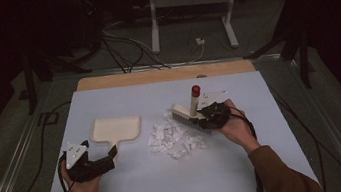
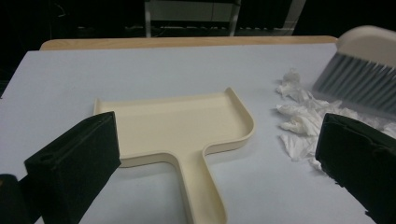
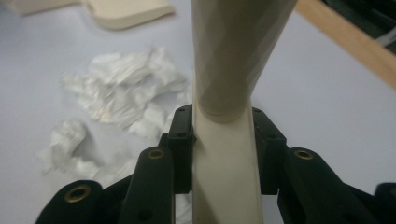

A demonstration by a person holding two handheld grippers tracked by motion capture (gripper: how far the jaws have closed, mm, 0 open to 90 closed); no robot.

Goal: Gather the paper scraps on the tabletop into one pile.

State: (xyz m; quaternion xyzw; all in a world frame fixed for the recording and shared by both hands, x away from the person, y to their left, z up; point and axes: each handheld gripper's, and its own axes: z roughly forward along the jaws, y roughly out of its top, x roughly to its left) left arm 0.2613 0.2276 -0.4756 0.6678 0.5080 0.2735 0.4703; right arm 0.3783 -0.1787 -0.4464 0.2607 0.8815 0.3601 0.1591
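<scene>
Sweep step, just starting. Right gripper [image 1: 207, 116] is clamped tight on the handle of the cream plastic hand brush with grey bristles and a red handle tip [image 1: 187, 112]; bristles sit at the far edge of the pile of torn white paper scraps [image 1: 174, 138], which lies just ahead of that claw.

Left gripper [image 1: 109, 157] has jaws wide apart, nothing gripped; the handle of the flat cream plastic dustpan [image 2: 187, 128] lies between them, pan body ahead.

Next, I reckon: left claw closes on the dustpan handle, then the brush drags scraps toward the pan.

Count: one brush, one dustpan, one scrap pile, pieces too many to count.
</scene>
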